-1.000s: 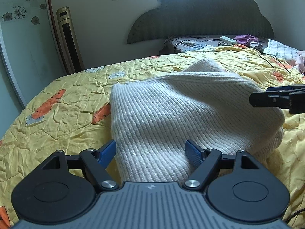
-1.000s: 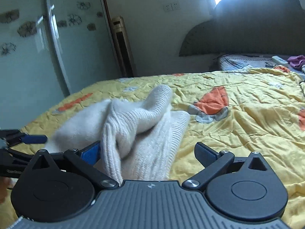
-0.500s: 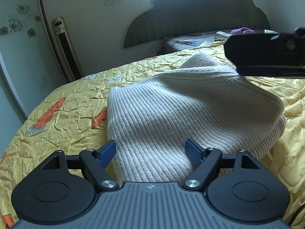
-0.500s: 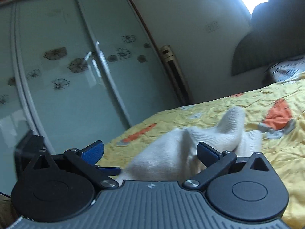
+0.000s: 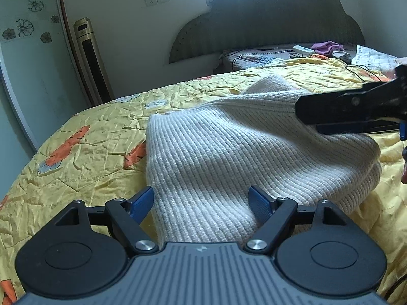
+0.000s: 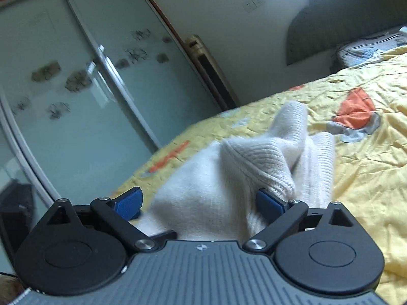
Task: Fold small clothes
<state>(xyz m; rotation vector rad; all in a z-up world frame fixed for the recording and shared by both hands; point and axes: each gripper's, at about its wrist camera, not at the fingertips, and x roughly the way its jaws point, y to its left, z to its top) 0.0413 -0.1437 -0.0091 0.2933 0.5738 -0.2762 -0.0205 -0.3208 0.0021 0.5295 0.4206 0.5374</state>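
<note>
A cream ribbed knit sweater lies bunched on the yellow bedspread. My left gripper stands open low over its near edge; the left pad is just off the sweater's left border and the right pad is over the knit. My right gripper comes in from the right at the sweater's raised far side. In the right wrist view the right gripper has its jaws closing with the sweater between them. A rolled fold lies against the right pad, and the left pad is clear of the cloth.
Frosted wardrobe doors and a tall standing air conditioner flank the bed's left side. The dark headboard is behind, with a power strip, purple cloth and black cables near the pillows.
The right gripper swung and rolled from beside the sweater onto its right side, dropping lower in the left wrist view. Its camera now faces the wardrobe. The left gripper stayed put.
</note>
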